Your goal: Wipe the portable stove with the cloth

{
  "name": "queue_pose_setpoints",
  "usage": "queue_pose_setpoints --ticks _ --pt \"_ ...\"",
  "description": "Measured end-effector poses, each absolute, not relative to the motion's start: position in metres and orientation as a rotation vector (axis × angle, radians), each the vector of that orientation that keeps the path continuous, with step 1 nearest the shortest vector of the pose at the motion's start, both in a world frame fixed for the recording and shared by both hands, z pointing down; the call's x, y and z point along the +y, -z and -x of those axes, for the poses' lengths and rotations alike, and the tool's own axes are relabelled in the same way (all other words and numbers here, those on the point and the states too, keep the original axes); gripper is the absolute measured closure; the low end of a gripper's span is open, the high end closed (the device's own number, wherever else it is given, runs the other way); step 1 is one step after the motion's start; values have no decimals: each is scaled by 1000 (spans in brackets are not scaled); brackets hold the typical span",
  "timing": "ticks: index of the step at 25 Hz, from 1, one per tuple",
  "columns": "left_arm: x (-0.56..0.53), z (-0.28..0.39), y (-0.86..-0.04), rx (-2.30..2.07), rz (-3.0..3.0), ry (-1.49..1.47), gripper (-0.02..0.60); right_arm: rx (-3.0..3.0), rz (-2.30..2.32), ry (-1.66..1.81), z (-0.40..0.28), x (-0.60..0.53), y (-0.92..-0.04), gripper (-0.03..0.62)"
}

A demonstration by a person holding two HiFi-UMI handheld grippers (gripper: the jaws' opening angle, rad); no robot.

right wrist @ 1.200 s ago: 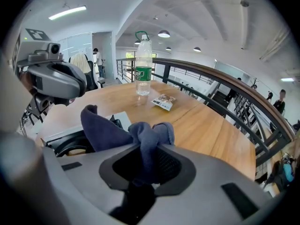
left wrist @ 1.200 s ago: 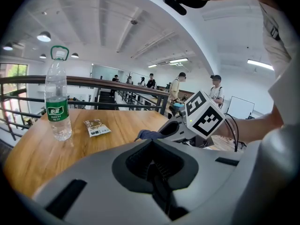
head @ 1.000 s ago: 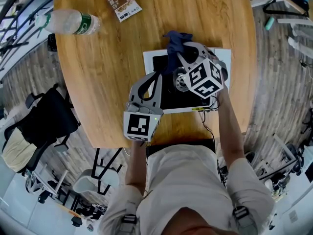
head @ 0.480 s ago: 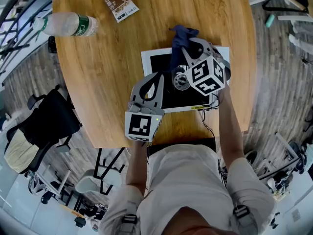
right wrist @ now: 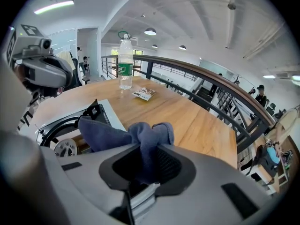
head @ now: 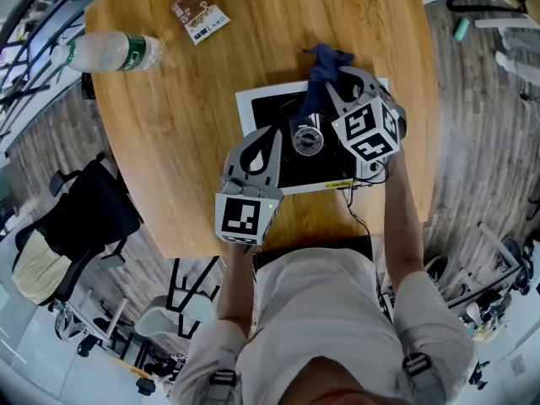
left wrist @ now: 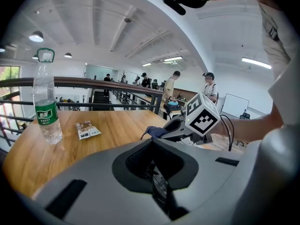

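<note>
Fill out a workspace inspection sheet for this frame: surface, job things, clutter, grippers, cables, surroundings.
Surface: wooden table, bare around the items.
Job's things: portable stove near the front edge; blue cloth draped at its far side.
Clutter: water bottle upright, small packet flat, both at the far left.
Grippers: right gripper shut on the blue cloth; left gripper shut, empty, above the stove's left front.
Cables: thin cable from the stove's front over the table edge.
Surroundings: chairs on the floor at left; railing and people beyond.

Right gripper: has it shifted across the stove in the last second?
Yes. The right gripper, shut on the cloth, slid rightward, uncovering the stove's burner.
</note>
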State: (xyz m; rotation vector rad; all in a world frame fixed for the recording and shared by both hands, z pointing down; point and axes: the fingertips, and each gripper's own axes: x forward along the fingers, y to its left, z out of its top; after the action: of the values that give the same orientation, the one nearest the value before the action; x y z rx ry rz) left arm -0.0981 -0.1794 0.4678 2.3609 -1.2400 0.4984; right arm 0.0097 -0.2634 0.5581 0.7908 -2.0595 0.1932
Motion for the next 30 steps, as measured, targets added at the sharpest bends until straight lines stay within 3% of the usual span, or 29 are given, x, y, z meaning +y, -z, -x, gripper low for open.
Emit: queue_pose_setpoints --ticks 16,30 --pt "-173 94 -445 -1259 -2402 -480 566 -1957 -963 -154 -41 -270 -549 505" --pt "-157 78 -405 -1272 -2478 -414 567 -2100 -1142 -87 -44 -237 -462 502"
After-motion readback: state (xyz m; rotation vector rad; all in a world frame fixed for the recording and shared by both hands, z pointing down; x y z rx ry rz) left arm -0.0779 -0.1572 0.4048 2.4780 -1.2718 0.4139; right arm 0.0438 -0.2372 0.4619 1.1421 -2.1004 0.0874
